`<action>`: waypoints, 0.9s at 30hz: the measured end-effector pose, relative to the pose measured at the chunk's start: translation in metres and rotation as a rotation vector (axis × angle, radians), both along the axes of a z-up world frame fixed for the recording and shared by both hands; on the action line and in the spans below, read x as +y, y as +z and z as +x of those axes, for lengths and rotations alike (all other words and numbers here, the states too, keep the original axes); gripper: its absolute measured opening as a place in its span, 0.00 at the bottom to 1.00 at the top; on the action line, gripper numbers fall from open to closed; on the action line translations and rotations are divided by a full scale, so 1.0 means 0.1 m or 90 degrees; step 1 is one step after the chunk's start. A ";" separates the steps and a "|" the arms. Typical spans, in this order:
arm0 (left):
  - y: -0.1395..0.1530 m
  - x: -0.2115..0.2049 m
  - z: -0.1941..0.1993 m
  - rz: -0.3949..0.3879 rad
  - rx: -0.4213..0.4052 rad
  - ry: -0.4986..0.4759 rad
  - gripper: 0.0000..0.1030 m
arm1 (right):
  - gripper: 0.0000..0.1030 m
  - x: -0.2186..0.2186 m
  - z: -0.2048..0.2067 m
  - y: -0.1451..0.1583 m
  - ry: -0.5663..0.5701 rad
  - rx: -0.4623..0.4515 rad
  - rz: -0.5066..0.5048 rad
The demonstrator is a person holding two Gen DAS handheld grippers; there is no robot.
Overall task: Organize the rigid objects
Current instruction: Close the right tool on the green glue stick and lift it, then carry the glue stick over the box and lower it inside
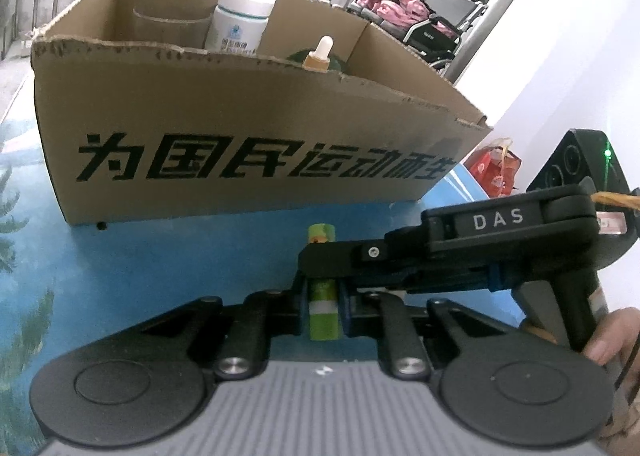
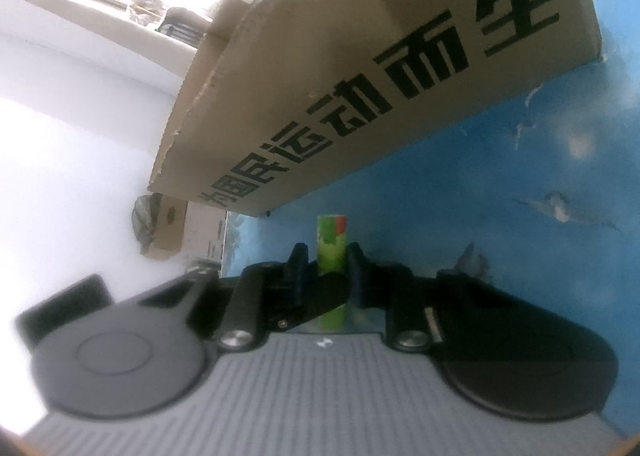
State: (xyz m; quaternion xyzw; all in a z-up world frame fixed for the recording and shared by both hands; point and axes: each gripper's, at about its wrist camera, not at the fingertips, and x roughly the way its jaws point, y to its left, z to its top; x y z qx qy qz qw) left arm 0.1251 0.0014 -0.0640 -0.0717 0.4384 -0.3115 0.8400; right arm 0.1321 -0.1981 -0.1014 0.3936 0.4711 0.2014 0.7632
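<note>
Both grippers sit closest to the lenses, and both are clamped on the same small green tube [image 1: 323, 316]. Seen from the left wrist, the left gripper [image 1: 323, 306] has its jaws drawn narrow with the pads pressing the tube's near half, just where a pale band rings it; the right gripper [image 1: 316, 256] reaches in from the right side and crosses over the tube a little farther along, its black finger lying across the top. From the right wrist, the right gripper [image 2: 331, 268] likewise shows narrow jaws flanking the green tube [image 2: 331, 244], with the other tool's dark finger cutting across in front. The tube lies on, or just above, the blue patterned desk [image 1: 160, 276]; which of the two I cannot tell. Its long axis runs straight away from the left camera toward the near wall of the cardboard box [image 1: 240, 128], far end pointing at the box. That box stands close ahead on the desk, already holding a white jar [image 1: 240, 20] and a dropper bottle [image 1: 320, 54]. Judging by this, the tube must rise over the torn near rim, and one grip probably has to let go first, since two tools pinch one short object
</note>
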 end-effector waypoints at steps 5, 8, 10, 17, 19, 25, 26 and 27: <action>0.12 0.03 -0.05 -0.008 -0.020 0.004 0.16 | 0.19 0.05 -0.03 0.13 -0.002 -0.018 -0.009; 0.22 0.05 -0.11 -0.013 -0.034 0.007 0.16 | 0.19 0.08 -0.05 0.25 -0.002 -0.032 -0.014; 0.28 0.06 -0.14 -0.015 -0.044 0.009 0.16 | 0.19 0.10 -0.07 0.33 -0.002 -0.042 -0.018; 0.49 0.08 -0.29 -0.019 -0.077 0.015 0.16 | 0.19 0.12 -0.17 0.59 -0.001 -0.079 -0.027; 0.54 0.08 -0.34 -0.023 -0.084 0.018 0.16 | 0.19 0.10 -0.20 0.65 -0.001 -0.086 -0.026; 0.68 0.12 -0.45 -0.033 -0.107 0.022 0.16 | 0.19 0.08 -0.32 0.80 0.002 -0.109 -0.034; 0.69 0.12 -0.46 -0.034 -0.111 0.021 0.16 | 0.19 0.08 -0.33 0.84 0.002 -0.114 -0.037; 0.72 0.12 -0.48 -0.035 -0.115 0.021 0.16 | 0.19 0.08 -0.36 0.87 0.001 -0.118 -0.039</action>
